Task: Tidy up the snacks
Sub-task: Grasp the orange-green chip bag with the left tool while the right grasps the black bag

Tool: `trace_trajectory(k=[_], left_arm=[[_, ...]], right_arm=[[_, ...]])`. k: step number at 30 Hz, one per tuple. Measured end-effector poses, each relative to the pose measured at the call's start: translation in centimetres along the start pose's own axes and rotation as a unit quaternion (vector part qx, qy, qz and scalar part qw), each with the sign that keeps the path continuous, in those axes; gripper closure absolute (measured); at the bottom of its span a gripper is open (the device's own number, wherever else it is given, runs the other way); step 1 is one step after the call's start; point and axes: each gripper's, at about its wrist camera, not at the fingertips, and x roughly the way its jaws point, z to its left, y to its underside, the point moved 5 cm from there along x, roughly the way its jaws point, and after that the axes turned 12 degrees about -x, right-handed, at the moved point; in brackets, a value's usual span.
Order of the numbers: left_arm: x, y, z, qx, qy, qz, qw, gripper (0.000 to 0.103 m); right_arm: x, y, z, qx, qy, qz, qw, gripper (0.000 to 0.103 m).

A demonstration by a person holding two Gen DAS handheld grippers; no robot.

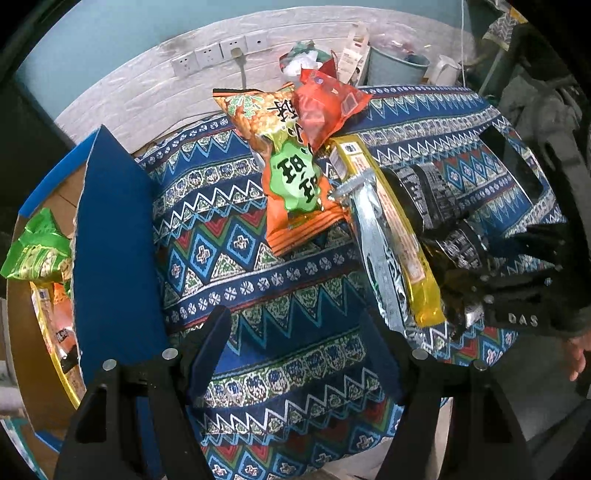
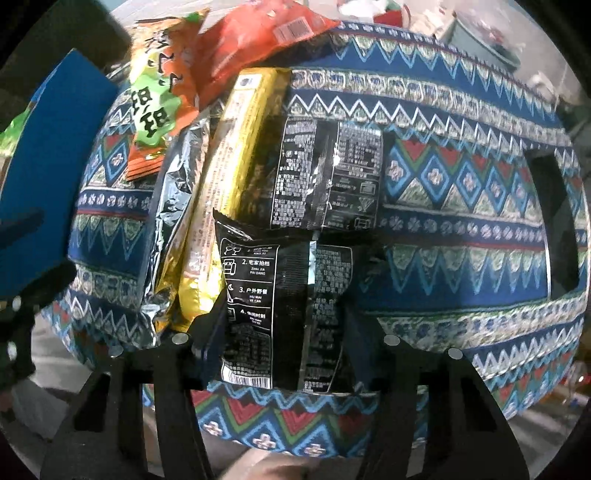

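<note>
A table is covered with a patterned blue cloth (image 1: 295,295). Behind it, a white brick-textured wall panel (image 1: 147,96) is seen under a pale blue wall (image 1: 110,33). Four white sockets (image 1: 218,53) are mounted on the panel, and one is occupied by a plug.

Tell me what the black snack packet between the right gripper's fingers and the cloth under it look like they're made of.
The black snack packet looks like thin plastic film, glossy: it creases and throws bright highlights, with white print and a crimped top edge. The cloth looks like woven or printed fabric, matte, with a banded zigzag and diamond pattern and no shine; which of the two I can't tell.
</note>
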Motion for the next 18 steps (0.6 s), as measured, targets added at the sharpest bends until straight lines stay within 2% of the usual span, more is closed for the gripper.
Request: trace_trajectory(k=[3, 12, 18], left_arm=[[0.0, -0.8, 0.1, -0.012, 0.004, -0.002, 0.9999, 0.029], [0.6, -3.8, 0.6, -0.061, 0.012, -0.004, 0.9981, 0.029], [1.5, -5.3, 0.8, -0.086, 0.017, -0.002, 0.9961, 0.029]], right_arm=[[-1.3, 0.2, -0.2, -0.018, 0.016, -0.011, 1.0, 0.053], [-5.1, -0.9, -1.8, -0.03, 0.041, -0.051, 0.997, 0.054], [-6.0, -3.6, -3.3, -0.043, 0.056, -0.076, 0.995, 0.053]])
